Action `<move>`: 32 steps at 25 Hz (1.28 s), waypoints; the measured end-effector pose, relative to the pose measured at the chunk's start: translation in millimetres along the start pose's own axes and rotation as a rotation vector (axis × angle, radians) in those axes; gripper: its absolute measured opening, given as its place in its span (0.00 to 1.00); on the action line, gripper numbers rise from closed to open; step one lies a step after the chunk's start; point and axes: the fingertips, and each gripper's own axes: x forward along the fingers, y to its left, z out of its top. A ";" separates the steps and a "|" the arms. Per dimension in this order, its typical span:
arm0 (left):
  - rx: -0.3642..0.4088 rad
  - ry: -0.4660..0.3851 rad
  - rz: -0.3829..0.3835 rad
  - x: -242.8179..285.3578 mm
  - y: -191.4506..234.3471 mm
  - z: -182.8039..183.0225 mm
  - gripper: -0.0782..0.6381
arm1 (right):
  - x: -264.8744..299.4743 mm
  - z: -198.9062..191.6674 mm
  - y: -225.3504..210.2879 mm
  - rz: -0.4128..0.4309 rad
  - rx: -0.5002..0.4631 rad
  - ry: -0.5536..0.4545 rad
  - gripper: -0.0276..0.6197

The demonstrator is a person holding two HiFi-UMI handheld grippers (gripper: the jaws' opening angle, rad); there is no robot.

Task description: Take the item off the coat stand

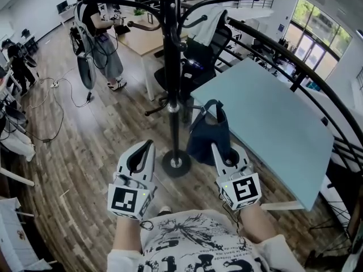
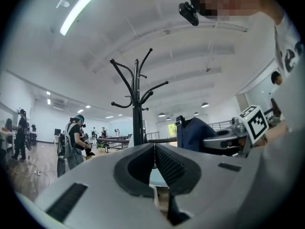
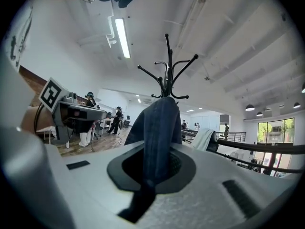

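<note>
The black coat stand [image 1: 170, 67] rises just ahead of me, its round base [image 1: 176, 163] on the wooden floor; its hooks [image 2: 137, 87] carry nothing in the left gripper view. A dark blue bag [image 1: 209, 132] hangs right of the pole, away from the hooks. My right gripper [image 1: 216, 146] is shut on the bag's blue strap [image 3: 157, 128], which runs down between its jaws [image 3: 155, 168]. My left gripper [image 1: 150, 144] stands left of the base, its jaws [image 2: 154, 151] shut with nothing between them.
A pale blue-green table [image 1: 266, 123] lies to the right, with a black railing [image 1: 295, 61] curving behind it. Behind the stand is a black office chair [image 1: 195, 58] with a white cloth [image 1: 207, 24] over it. A person [image 1: 99, 33] stands at the back left; cables [image 1: 62, 95] trail across the floor.
</note>
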 end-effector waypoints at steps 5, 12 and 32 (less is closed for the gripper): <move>0.008 -0.010 -0.004 1.9 -6.9 3.9 0.12 | -7.1 -0.6 -4.2 -0.006 0.003 -0.020 0.05; 0.018 -0.006 -0.016 9.2 -10.2 5.6 0.12 | -3.7 -2.3 -9.5 -0.017 0.007 -0.017 0.05; 0.001 0.003 -0.041 25.8 -10.0 -2.4 0.12 | 0.9 -15.3 -21.9 -0.074 0.020 0.035 0.05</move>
